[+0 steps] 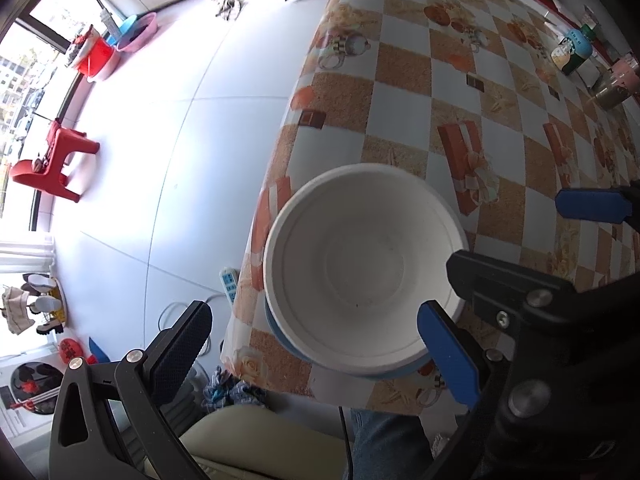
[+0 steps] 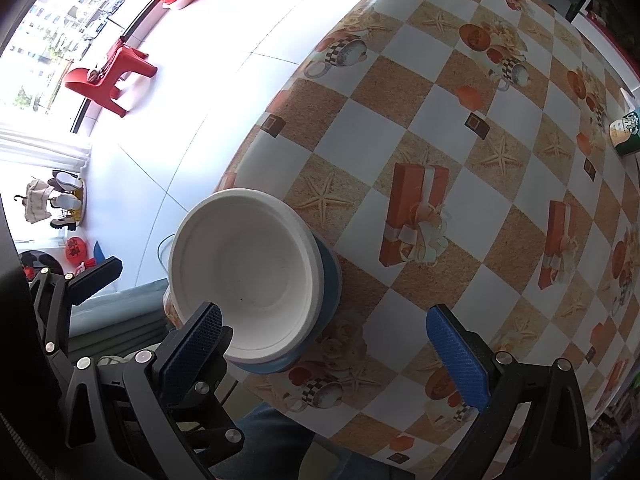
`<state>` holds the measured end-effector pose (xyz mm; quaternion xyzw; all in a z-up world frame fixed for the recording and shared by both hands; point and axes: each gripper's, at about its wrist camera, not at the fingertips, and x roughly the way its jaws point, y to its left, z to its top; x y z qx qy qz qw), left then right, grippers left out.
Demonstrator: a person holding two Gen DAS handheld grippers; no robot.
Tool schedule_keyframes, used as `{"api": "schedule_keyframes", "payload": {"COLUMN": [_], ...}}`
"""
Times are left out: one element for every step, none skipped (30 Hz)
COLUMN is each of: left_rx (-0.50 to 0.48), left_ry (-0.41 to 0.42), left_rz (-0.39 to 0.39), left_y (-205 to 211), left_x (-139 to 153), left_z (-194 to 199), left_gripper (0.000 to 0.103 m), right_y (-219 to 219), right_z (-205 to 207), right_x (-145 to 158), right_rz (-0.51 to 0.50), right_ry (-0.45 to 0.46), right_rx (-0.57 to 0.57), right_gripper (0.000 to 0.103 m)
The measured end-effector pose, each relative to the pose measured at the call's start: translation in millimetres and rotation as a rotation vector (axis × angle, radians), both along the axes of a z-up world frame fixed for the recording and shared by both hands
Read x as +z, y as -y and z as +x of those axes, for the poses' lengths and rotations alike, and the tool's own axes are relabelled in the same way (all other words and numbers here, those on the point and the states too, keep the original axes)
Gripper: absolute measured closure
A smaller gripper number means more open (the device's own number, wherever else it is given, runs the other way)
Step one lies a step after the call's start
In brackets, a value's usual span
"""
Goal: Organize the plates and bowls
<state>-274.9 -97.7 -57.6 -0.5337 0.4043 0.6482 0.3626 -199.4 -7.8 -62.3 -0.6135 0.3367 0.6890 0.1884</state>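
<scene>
Blue ribbed pads line my left gripper [image 1: 316,328], whose jaws stand wide open astride the white paper bowl [image 1: 362,268], gripping nothing. My right gripper [image 2: 334,330] is spread open too, its left finger [image 2: 196,340] just over the bowl's near rim. The white bowl is nested in a blue bowl [image 2: 330,280], and the stack sits at the corner of the table with the checkered orange-and-white oilcloth [image 2: 460,128]. I judge the stacking about done; I should draw both grippers back level, without nudging the rim, since the stack stands near the table's edge.
</scene>
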Motion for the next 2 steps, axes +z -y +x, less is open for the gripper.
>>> {"api": "schedule_keyframes", "payload": {"left_rx": [0.001, 0.002], "left_ry": [-0.011, -0.021], "left_rz": [0.02, 0.032], "left_y": [0.4, 0.2], "left_x": [2.1, 3.6], "left_z": [-0.5, -1.7], "left_gripper": [0.0, 0.0], "right_y": [-1.0, -2.0], "right_z": [0.2, 0.5], "right_x": [-0.6, -1.4], "right_rz": [-0.003, -0.008], "right_ry": [-0.003, -0.006], "right_rx": [-0.002, -0.003], "right_gripper": [0.0, 0.0]}}
